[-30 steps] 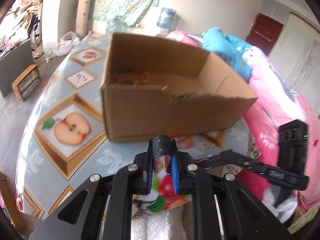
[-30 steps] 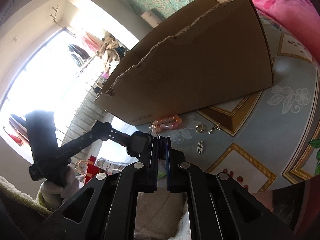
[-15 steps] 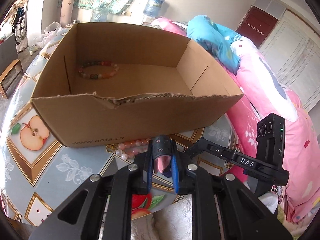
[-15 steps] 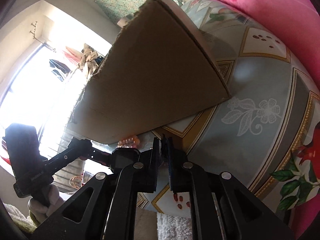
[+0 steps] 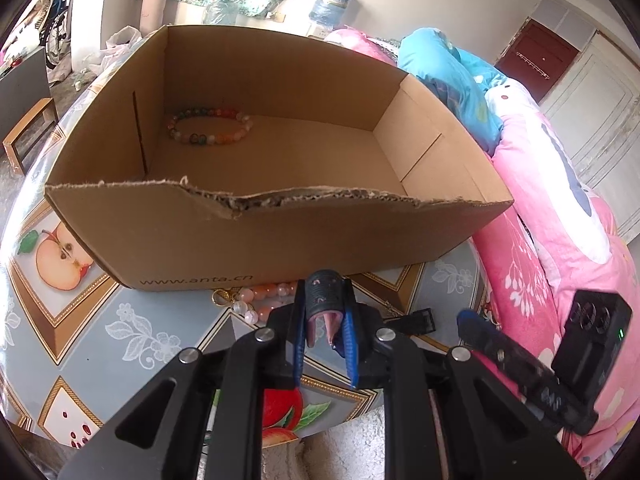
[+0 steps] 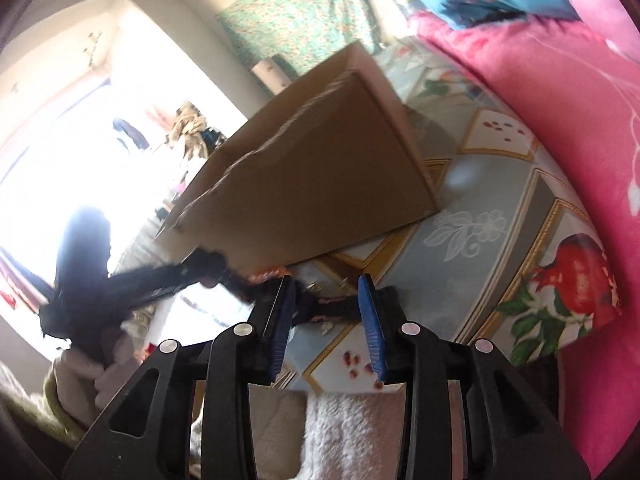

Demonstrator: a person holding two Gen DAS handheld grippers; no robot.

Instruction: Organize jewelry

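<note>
Jewelry goes into our big box

Jewelry is what we tidy on our round table (image 5: 132, 328). Our cardboard box (image 5: 256, 236) sits at the table's 12 o'clock, open on top so things drop in. One colourful bead bracelet (image 5: 210, 126) already lies in the box's 10 o'clock corner. A pink bead bracelet (image 5: 256, 300) waits on the table, touching the box front. Our left gripper (image 5: 324, 330) squeezes a small dark clip (image 5: 323, 294), likely to carry it in. Our right gripper (image 6: 328, 320) has just been opening, with nothing between its jaws.
</note>
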